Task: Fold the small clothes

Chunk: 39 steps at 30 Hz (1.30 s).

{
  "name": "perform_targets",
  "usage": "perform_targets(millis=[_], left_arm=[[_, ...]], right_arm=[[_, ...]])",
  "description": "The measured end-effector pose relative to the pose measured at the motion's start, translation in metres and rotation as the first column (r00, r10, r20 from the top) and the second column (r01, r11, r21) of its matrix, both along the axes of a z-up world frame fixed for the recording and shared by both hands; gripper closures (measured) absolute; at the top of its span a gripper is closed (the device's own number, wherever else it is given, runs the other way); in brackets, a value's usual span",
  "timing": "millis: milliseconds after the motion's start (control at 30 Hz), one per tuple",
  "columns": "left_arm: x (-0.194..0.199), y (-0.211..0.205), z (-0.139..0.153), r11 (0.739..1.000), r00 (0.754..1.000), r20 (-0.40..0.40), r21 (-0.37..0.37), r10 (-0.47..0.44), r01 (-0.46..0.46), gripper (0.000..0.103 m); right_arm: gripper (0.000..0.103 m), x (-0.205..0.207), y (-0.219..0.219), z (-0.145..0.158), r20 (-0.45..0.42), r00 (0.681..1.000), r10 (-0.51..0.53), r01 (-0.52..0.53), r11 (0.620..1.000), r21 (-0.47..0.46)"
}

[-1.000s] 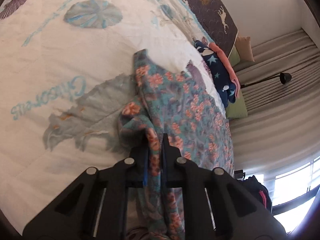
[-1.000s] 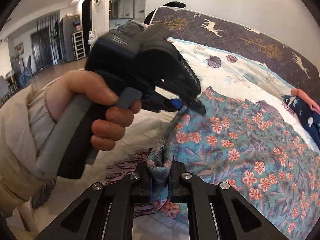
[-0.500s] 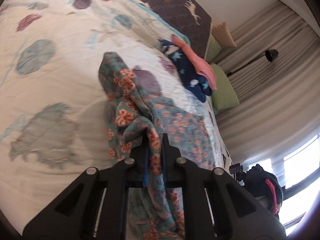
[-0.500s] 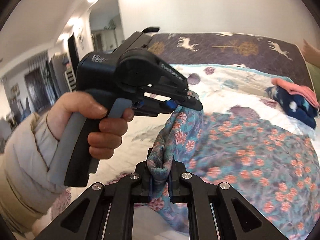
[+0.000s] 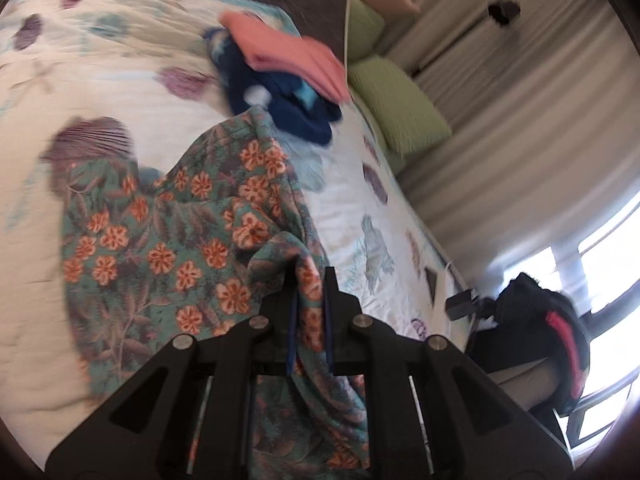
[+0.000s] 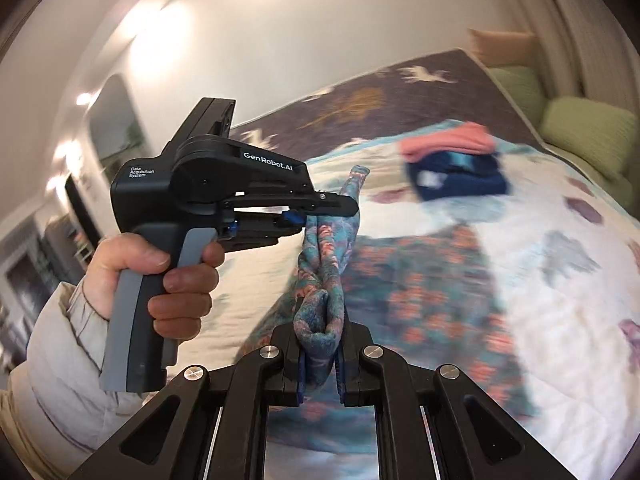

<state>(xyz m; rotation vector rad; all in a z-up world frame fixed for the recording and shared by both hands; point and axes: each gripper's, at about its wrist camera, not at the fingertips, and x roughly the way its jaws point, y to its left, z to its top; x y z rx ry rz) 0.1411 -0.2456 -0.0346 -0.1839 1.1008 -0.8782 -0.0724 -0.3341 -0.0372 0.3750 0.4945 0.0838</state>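
Observation:
A teal garment (image 5: 168, 240) printed with orange flowers lies partly on the bed and partly lifted. My left gripper (image 5: 309, 280) is shut on a bunched edge of it, and the cloth hangs down between the fingers. In the right wrist view the same floral garment (image 6: 420, 280) trails over the quilt. There my right gripper (image 6: 320, 332) is shut on a thick fold of it. The left gripper (image 6: 340, 208), held by a hand (image 6: 176, 272) in a pale sleeve, clamps the edge a little above and beyond.
A stack of folded clothes, a pink piece (image 5: 288, 52) on a navy one (image 5: 280, 100), sits on the white patterned quilt (image 5: 100, 80). Green pillows (image 5: 400, 108) lie at the bed's edge by grey curtains. A black bag (image 5: 540, 320) stands beside the bed under a bright window.
Both grippers have swept sideways across the bed with the garment's edge, lifting and folding it over. The folded stack and pillows have come closer in both views, and both views have rolled.

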Motion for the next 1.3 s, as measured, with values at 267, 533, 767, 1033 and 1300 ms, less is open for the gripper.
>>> perform_targets(millis=[267,533,767,1033,1300], left_arm=[[-0.019,-0.074,-0.039,0.986,0.996,-0.006,0.143,-0.083,0.083,0.091],[-0.028,-0.081,-0.034,0.986,0.997,0.011,0.152,-0.077,0.074,0.070],[-0.060,-0.016,0.009,0.990,0.981,0.185,0.133,-0.063,0.039,0.051],[-0.100,0.072,-0.035,0.978,0.985,0.169,0.201,0.019,-0.053,0.050],[-0.105,0.095,-0.072,0.956,0.981,0.161,0.256,0.107,-0.146,0.035]], right_arm=[[0.093,-0.015,-0.063,-0.045,-0.133,0.986,-0.103,0.119,0.986,0.121],[0.090,-0.022,-0.084,-0.064,-0.190,0.976,-0.102,0.138,0.973,0.185],[0.079,-0.040,-0.105,-0.066,-0.215,0.964,-0.156,0.198,0.962,0.186],[0.090,-0.042,-0.089,-0.030,-0.078,0.997,-0.011,0.027,0.976,0.215],[0.102,-0.013,-0.086,-0.076,-0.257,0.966,-0.036,0.093,0.972,0.216]])
